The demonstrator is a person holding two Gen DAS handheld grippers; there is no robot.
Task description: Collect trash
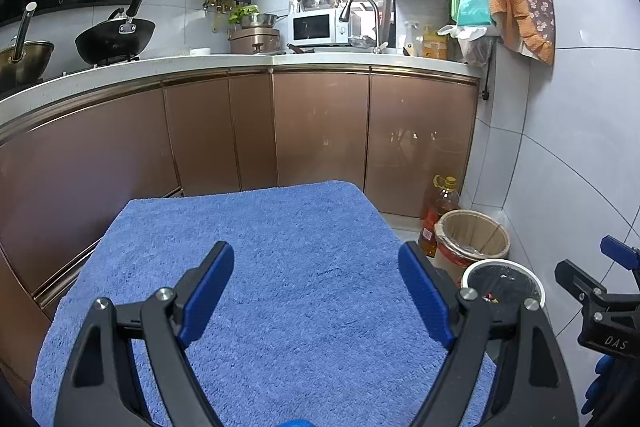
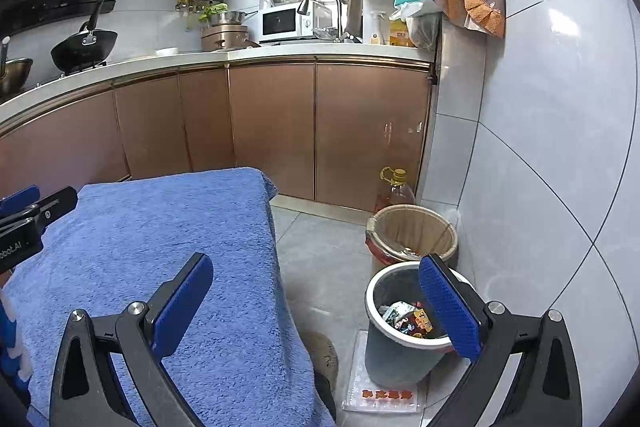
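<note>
A grey trash bin [image 2: 394,355] with a white rim stands on the floor right of the table and holds several colourful wrappers [image 2: 410,319]. It also shows in the left wrist view [image 1: 502,283]. My right gripper [image 2: 316,291] is open and empty, above the gap between the table's right edge and the bin. My left gripper [image 1: 316,287] is open and empty above the blue towel [image 1: 260,267] that covers the table. No loose trash shows on the towel [image 2: 160,247].
A second bin lined with a tan bag [image 2: 414,233] stands behind the grey one, with an oil bottle [image 2: 396,189] beyond it. A clear plastic packet [image 2: 380,393] lies under the grey bin. Brown cabinets [image 2: 272,127] and a tiled wall [image 2: 540,147] enclose the floor.
</note>
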